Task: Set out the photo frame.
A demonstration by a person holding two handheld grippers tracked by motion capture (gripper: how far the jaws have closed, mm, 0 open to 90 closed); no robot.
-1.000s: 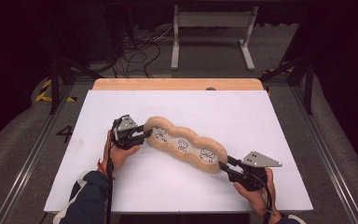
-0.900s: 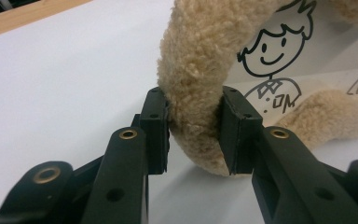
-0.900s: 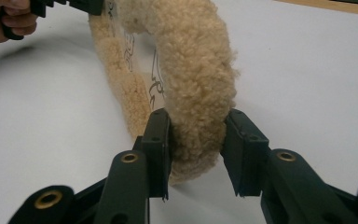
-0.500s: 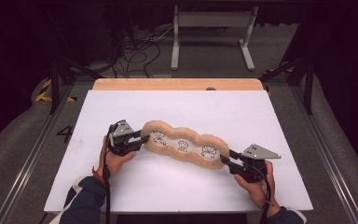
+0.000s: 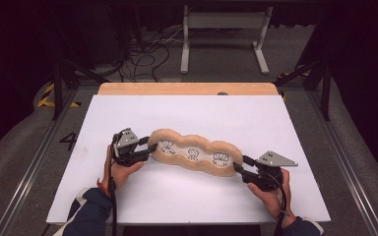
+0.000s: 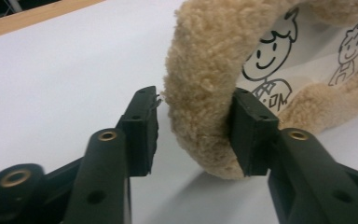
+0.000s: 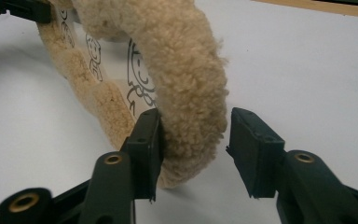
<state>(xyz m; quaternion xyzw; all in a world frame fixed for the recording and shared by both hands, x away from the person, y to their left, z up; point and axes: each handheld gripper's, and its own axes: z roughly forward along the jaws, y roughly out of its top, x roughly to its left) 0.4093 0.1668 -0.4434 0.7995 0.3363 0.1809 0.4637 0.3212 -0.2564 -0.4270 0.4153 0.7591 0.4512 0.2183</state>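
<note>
A long three-lobed tray [image 5: 199, 141] with a tan fleece rim and cartoon figures on its white floor lies on the white table top [image 5: 202, 110]. My left gripper [image 5: 149, 150] is at its left end and my right gripper [image 5: 239, 170] at its right end. In the left gripper view the gripper [image 6: 196, 133] is open and straddles the fleece rim [image 6: 200, 79]; the right-hand jaw touches it and a gap shows at the other jaw. In the right gripper view the gripper [image 7: 198, 149] is open astride the rim [image 7: 186, 79], with the left-hand jaw against the fleece.
A wooden strip [image 5: 187, 88] runs along the table's far edge. Beyond it on the floor are a metal stand [image 5: 221, 34] and loose cables [image 5: 147, 49]. Bare white surface lies around the tray on all sides.
The tray has turned slightly flatter across the table. My left gripper has dropped a little toward the front and my right gripper has moved slightly away from the front edge.
</note>
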